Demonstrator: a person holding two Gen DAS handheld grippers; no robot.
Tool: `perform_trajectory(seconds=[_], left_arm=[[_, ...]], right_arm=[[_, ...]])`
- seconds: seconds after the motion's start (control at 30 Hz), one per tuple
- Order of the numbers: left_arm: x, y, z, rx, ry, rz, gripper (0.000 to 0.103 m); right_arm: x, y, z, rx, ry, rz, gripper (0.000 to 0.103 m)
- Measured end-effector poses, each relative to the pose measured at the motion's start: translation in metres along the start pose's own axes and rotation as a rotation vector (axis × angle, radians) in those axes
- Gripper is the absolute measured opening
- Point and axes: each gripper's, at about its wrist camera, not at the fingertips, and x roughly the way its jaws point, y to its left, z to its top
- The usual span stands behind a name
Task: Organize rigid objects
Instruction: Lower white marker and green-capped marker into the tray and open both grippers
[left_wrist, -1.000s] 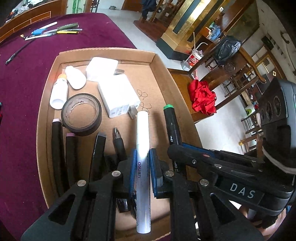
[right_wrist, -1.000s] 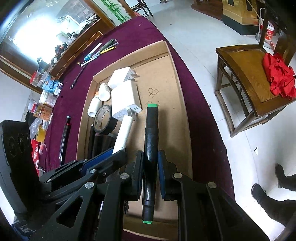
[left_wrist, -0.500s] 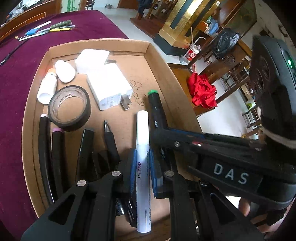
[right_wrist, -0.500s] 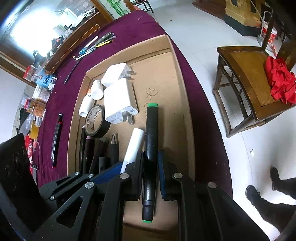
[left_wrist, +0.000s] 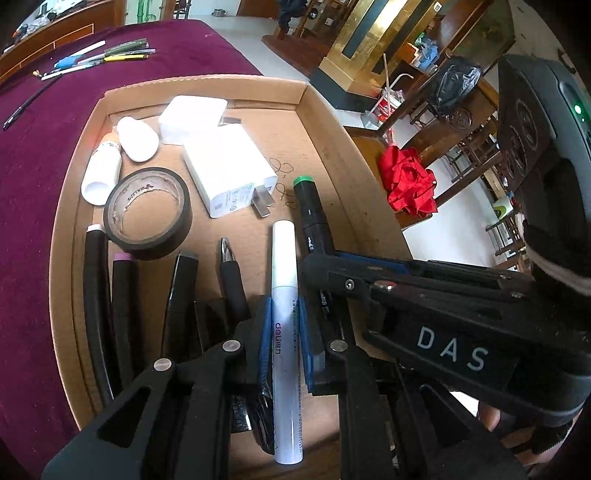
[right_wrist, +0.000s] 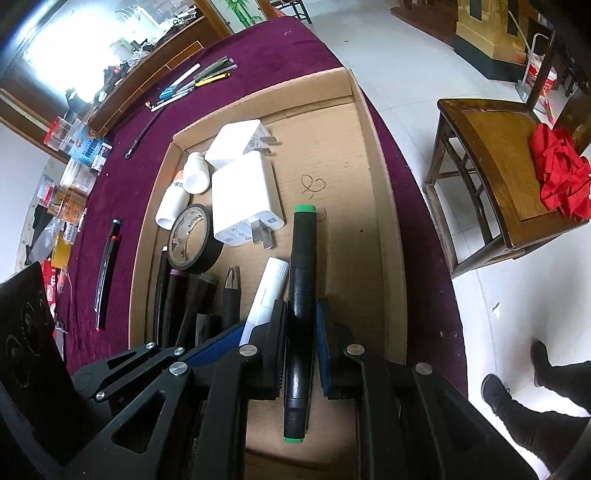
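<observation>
Two claws work side by side over a cardboard tray (left_wrist: 325, 122) on a maroon-clothed table (left_wrist: 33, 155). Left claw (left_wrist: 282, 332) is clamped on a white marker (left_wrist: 283, 258), blue pads tight on both sides, tip toward 12 o'clock. Right claw (right_wrist: 301, 339) straddles a black marker w/ green caps (right_wrist: 302, 266); pads sit just beside its barrel, a thin gap showing on each side, so whether they grip it cannot be told. The two markers lie near-parallel, black one at 3 o'clock of the white. At 9 o'clock: a row of dark pens (left_wrist: 122, 295), with a black tape roll (left_wrist: 147, 212) beyond at 11. Toward 12: two white chargers (left_wrist: 229, 170) and small white bottles (left_wrist: 101, 173). Open cardboard runs along the tray's right wall, at 1 o'clock of the black marker.
</observation>
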Motion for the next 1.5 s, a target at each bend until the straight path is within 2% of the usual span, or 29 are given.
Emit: perform_trajectory(seconds=[0.43,0.57,0.63,1.03,1.27,1.5], left_arm=[[-0.001,0.0,-0.001,0.024,0.016,-0.003,0.013],[-0.002,0.001,-0.002,0.028,0.014,-0.005,0.021],[-0.004,0.002,-0.003,0.031,0.012,-0.007,0.021],[-0.019,0.0,-0.009,0.078,-0.021,-0.006,0.022],[-0.034,0.003,-0.013,0.094,-0.054,-0.008,0.021],[-0.051,0.012,-0.015,0.1,-0.081,-0.011,0.022]], right_arm=[[-0.001,0.0,-0.003,0.014,-0.003,-0.003,0.014],[-0.004,0.0,-0.005,0.021,-0.015,-0.003,0.014],[-0.007,-0.001,-0.006,0.029,-0.024,-0.003,0.014],[-0.024,-0.001,-0.012,0.078,-0.083,-0.002,0.015],[-0.029,0.009,-0.017,0.079,-0.102,0.003,0.019],[-0.035,0.023,-0.022,0.074,-0.125,0.006,0.019]])
